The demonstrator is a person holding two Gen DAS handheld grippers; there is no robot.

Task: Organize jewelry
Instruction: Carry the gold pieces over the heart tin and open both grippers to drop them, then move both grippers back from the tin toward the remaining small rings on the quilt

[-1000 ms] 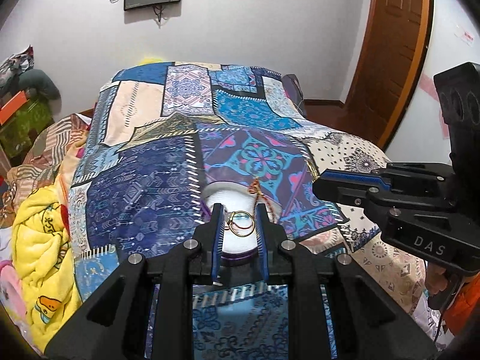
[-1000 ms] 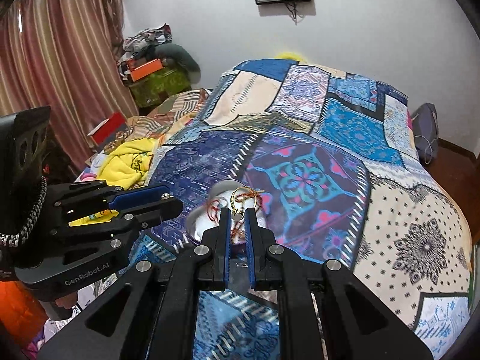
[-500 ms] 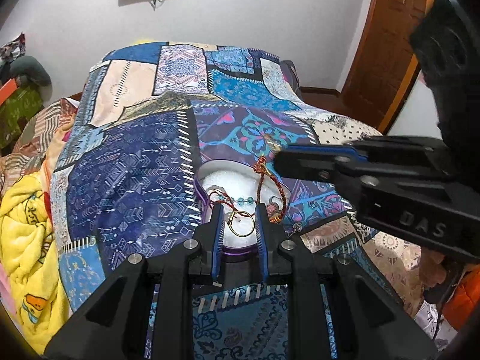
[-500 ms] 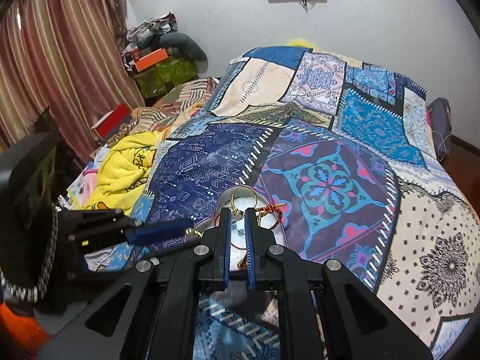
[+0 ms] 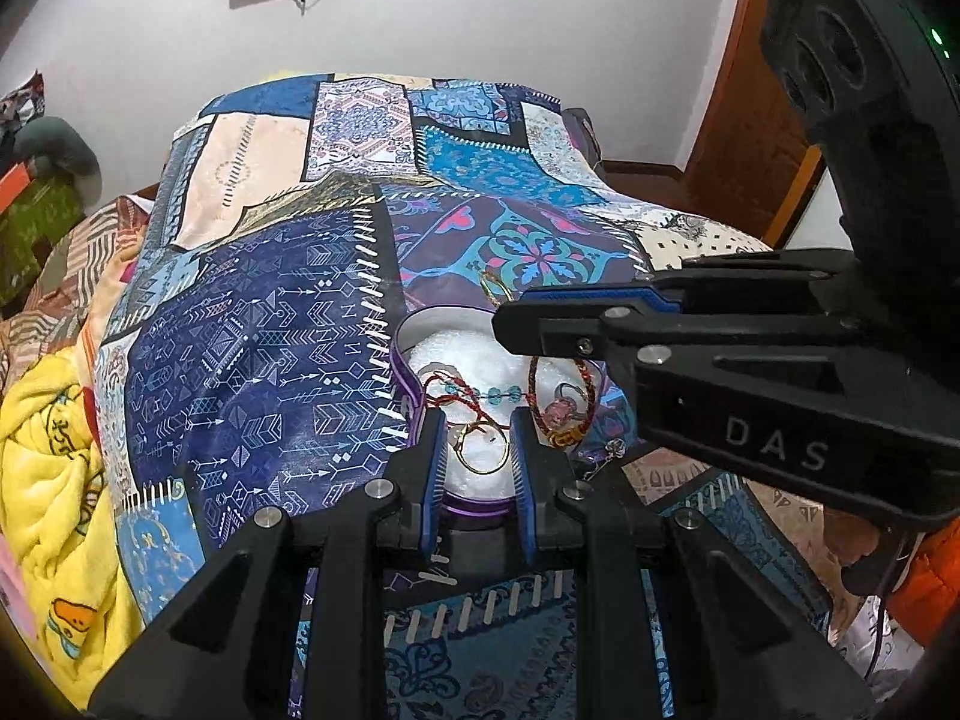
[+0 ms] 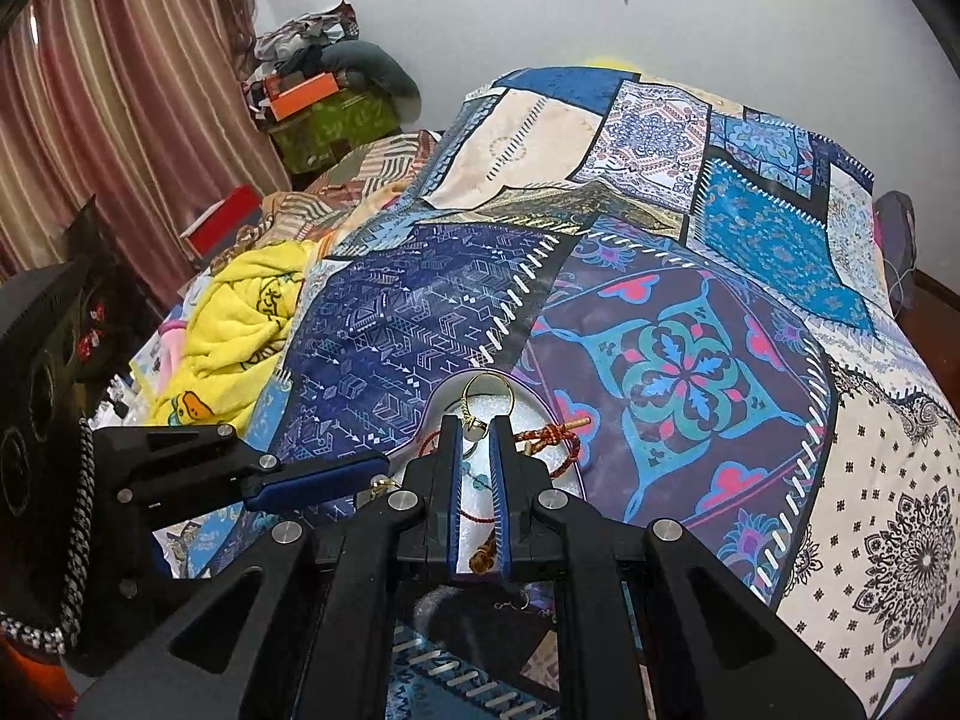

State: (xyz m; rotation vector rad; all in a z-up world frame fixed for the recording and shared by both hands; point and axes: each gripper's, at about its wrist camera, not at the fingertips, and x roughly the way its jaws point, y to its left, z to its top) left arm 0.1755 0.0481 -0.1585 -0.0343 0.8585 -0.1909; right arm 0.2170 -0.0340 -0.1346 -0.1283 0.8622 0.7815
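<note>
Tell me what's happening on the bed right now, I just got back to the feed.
Someone is sorting jewelry with two handheld grippers over a round purple box with white padding, sitting on the patchwork bedspread. The left gripper is open around a gold ring lying in the box. The right gripper hovers over the same box, its fingers nearly together with a second gold ring at their tips; whether it is gripped is unclear. A red braided bracelet and a blue bead strand also lie inside.

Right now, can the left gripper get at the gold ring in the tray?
Probably yes: the left gripper is open, the gold ring lies between its fingertips on the tray padding, nothing covering it.
</note>
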